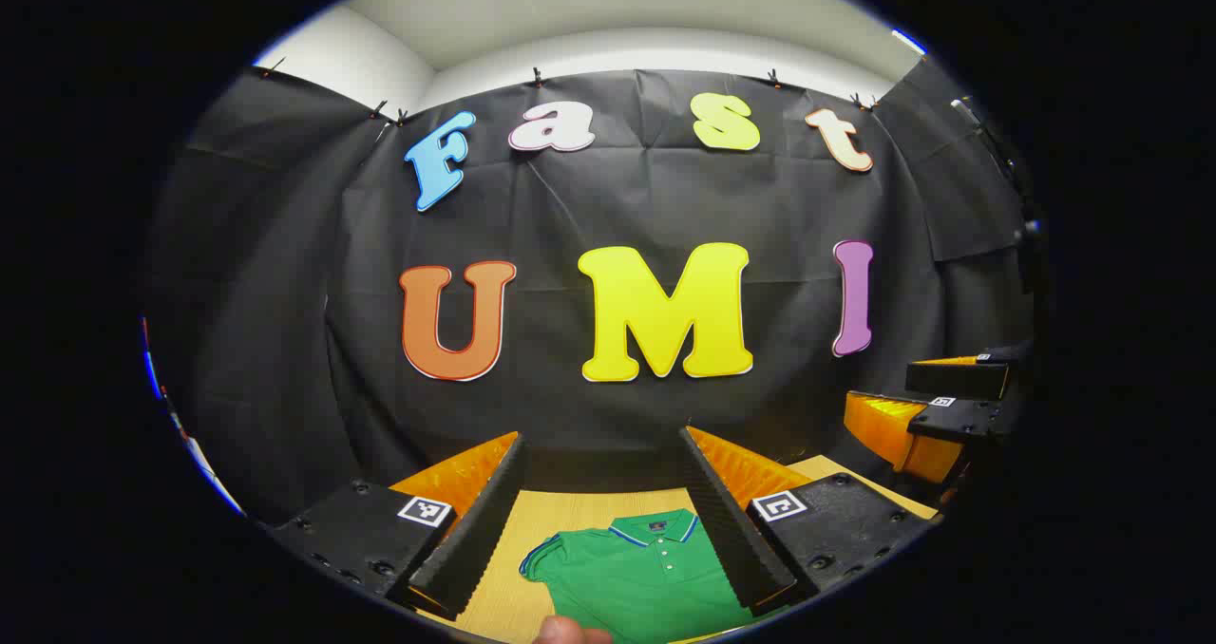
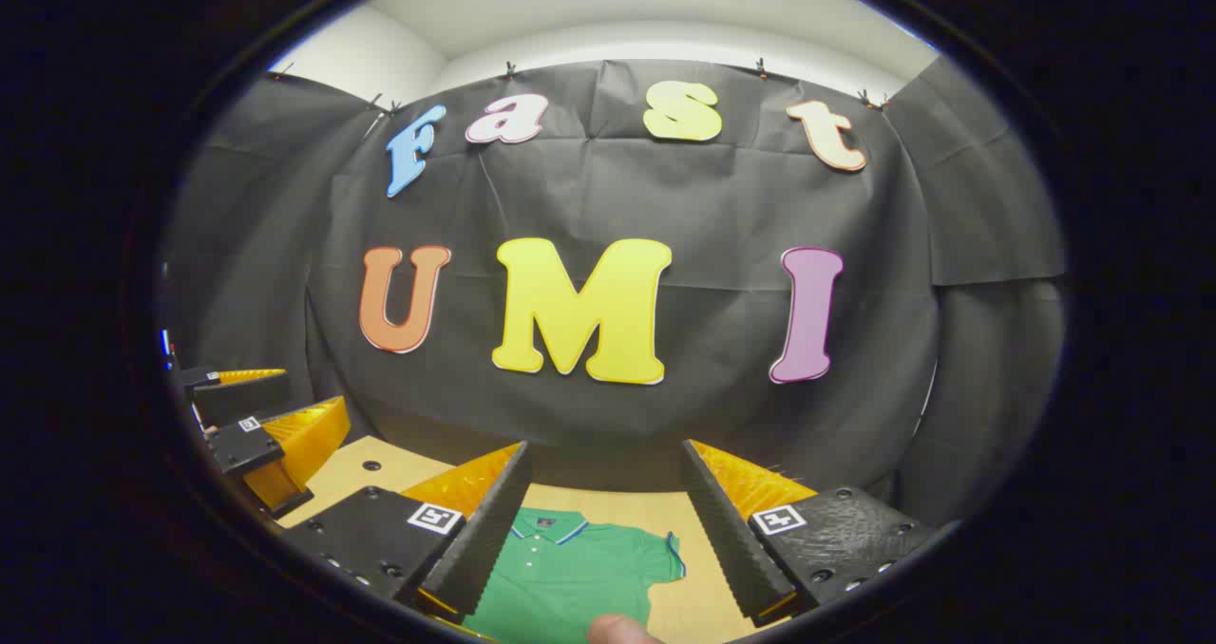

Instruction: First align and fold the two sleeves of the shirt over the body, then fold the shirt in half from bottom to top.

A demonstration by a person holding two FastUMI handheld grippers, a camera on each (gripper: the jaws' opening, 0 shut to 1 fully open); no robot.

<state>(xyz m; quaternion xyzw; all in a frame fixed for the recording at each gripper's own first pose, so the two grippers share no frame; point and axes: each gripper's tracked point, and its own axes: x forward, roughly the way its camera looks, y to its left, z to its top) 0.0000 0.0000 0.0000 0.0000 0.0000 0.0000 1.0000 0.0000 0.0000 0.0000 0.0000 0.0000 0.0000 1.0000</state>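
Left gripper view has my left gripper [image 1: 603,511] hanging wide open above the green shirt [image 1: 646,573] lying flat on the wooden table [image 1: 570,511], right gripper [image 2: 603,516] equally wide, and that soft, light cloth looks best pinched at each sleeve hem.

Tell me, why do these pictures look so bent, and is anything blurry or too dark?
Left gripper view: fisheye bends the wall's edges; the green shirt on the table is sharp and evenly lit. Right gripper view: same curving; the shirt is crisp, while a fingertip at the bottom edge is soft.
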